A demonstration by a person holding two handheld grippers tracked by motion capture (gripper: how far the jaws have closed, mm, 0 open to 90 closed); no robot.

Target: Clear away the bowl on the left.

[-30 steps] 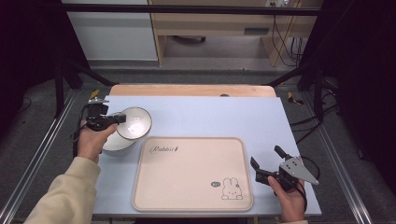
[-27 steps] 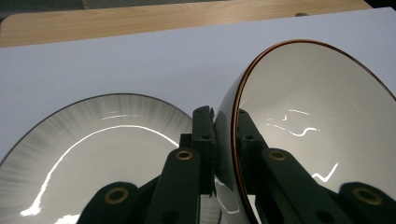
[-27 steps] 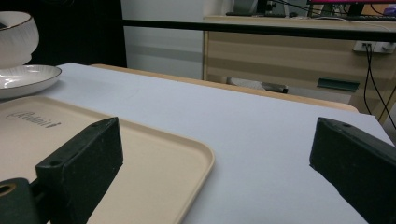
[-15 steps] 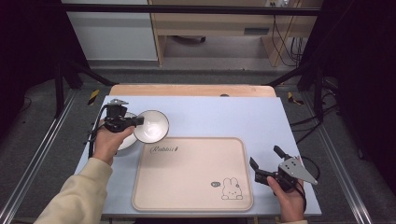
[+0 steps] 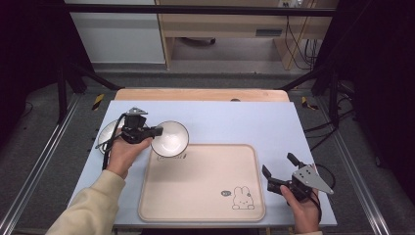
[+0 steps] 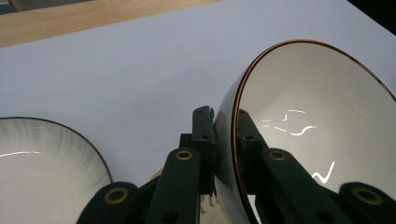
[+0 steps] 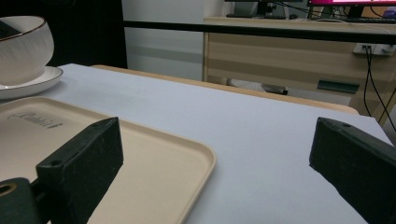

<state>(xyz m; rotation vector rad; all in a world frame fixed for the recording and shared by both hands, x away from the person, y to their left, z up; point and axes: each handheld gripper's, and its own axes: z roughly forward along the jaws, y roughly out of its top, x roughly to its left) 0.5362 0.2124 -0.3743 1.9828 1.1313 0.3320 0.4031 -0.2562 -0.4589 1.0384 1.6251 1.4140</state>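
While I watch from the high view, my left tool [image 5: 155,131] has its jaws clamped on the rim of a white bowl [image 5: 170,138] with a thin brown edge, one jaw inside the wall and one outside, as the left gripper view makes plain. That bowl [image 6: 308,135] is tilted, its mouth turned toward the camera in the high view, and it sits over the far left corner of the beige tray [image 5: 205,205], partly over the pale blue bench [image 5: 235,117]; I cannot tell whether it touches either. Just left of it, behind my left hand [image 5: 122,152], a white plate [image 5: 105,134] with a dark rim lies flat on the bench, and the left gripper view shows that plate [image 6: 46,163] close beside the jaws. My right tool [image 5: 279,172] rests near the tray's near right corner, held in my right hand [image 5: 301,208], its jaws spread wide with nothing between them. A small rabbit drawing [image 5: 242,198] marks the tray's near right area. From the right gripper view, the tray [image 7: 154,158] lies flat, with the bowl [image 7: 23,46] and plate [image 7: 32,81] far off at upper left.
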